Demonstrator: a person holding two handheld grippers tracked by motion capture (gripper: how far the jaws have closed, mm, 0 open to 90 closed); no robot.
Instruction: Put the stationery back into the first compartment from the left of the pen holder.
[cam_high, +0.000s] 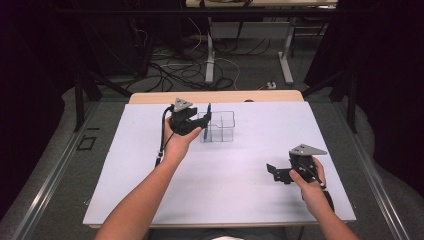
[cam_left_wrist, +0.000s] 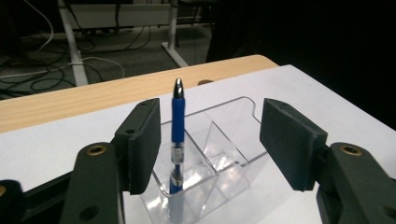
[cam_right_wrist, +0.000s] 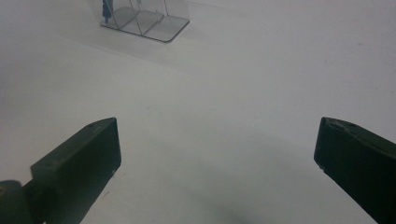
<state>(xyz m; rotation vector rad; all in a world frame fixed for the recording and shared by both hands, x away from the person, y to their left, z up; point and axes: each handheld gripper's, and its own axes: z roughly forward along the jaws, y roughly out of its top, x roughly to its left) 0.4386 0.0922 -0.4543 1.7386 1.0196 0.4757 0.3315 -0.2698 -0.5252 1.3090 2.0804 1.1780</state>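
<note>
Near the middle of the high view, toward its upper half, the left gripper (cam_high: 196, 121) hangs just beside a clear plastic organizer (cam_high: 220, 127) that stands on the white desk (cam_high: 225, 175). A blue pen (cam_left_wrist: 177, 140) stands upright in the organizer's compartment nearest that gripper, its silver tip pointing up and its lower end down inside the clear walls. Seen from the left gripper view, the jaws are parted about halfway and the pen rises between them, close to the pad at the left of the frame but, as far as I can tell, not pressed by either pad, so the pen looks released and resting on its own. At the lower right of the high view the right gripper (cam_high: 280, 172) hovers low over bare desk, well apart from the organizer, its jaws wide with nothing between them. My judgement is that the risk lies in how the left gripper leaves: the pen stands so near one pad that a sideways pull could brush it, tipping it over the compartment wall or dragging the light organizer across the smooth desk. A tall pen in a shallow clear compartment also leans easily, and a knock against the rim could topple it. Lifting straight away from the pen would seem safest.
</note>
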